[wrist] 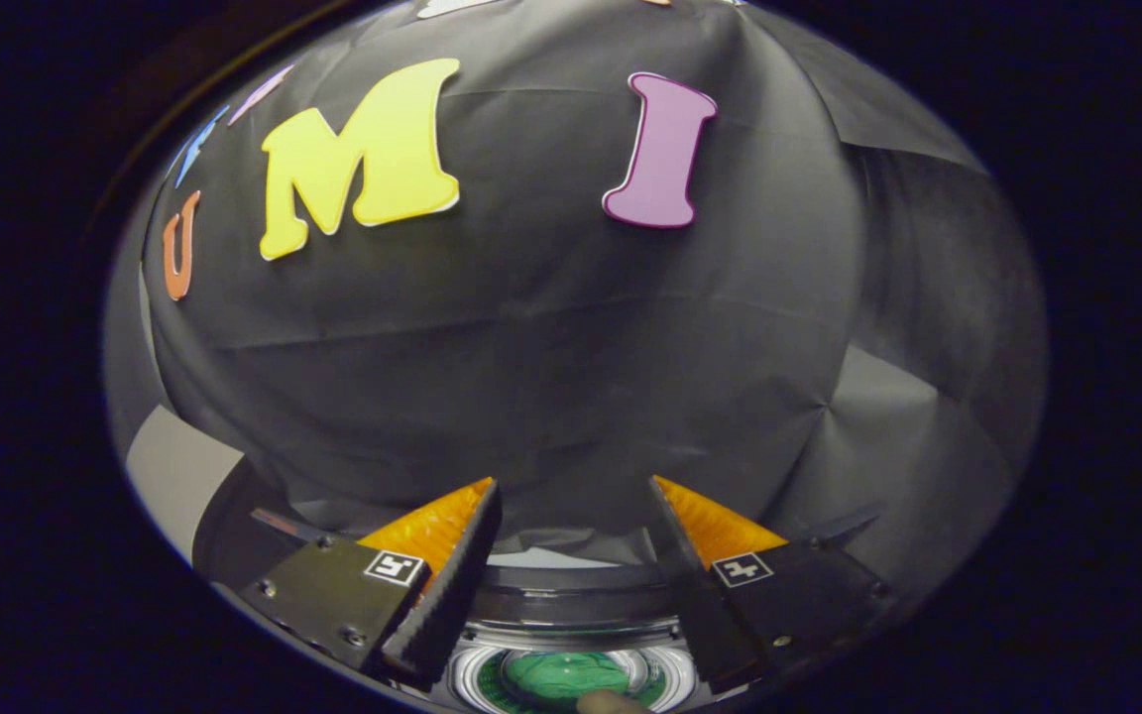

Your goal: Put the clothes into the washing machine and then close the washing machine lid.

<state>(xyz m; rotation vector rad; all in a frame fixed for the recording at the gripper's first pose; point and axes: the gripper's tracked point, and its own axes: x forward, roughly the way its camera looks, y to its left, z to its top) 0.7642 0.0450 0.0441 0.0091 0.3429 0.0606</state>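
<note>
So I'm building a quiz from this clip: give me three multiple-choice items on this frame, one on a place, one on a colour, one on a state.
1. Where is the round washing machine opening?
A. Below and between the tongs
B. High on the black cloth wall
C. Left of both fingers

2. What colour is the crumpled cloth in the opening?
A. Red
B. Green
C. White

3. How are the tongs?
A. Shut on the cloth
B. Shut on nothing
C. Open, holding nothing

Answers: A, the opening shows in the gap between the fingers; B, green fabric lies inside; C, a wide gap separates the fingers.
</note>
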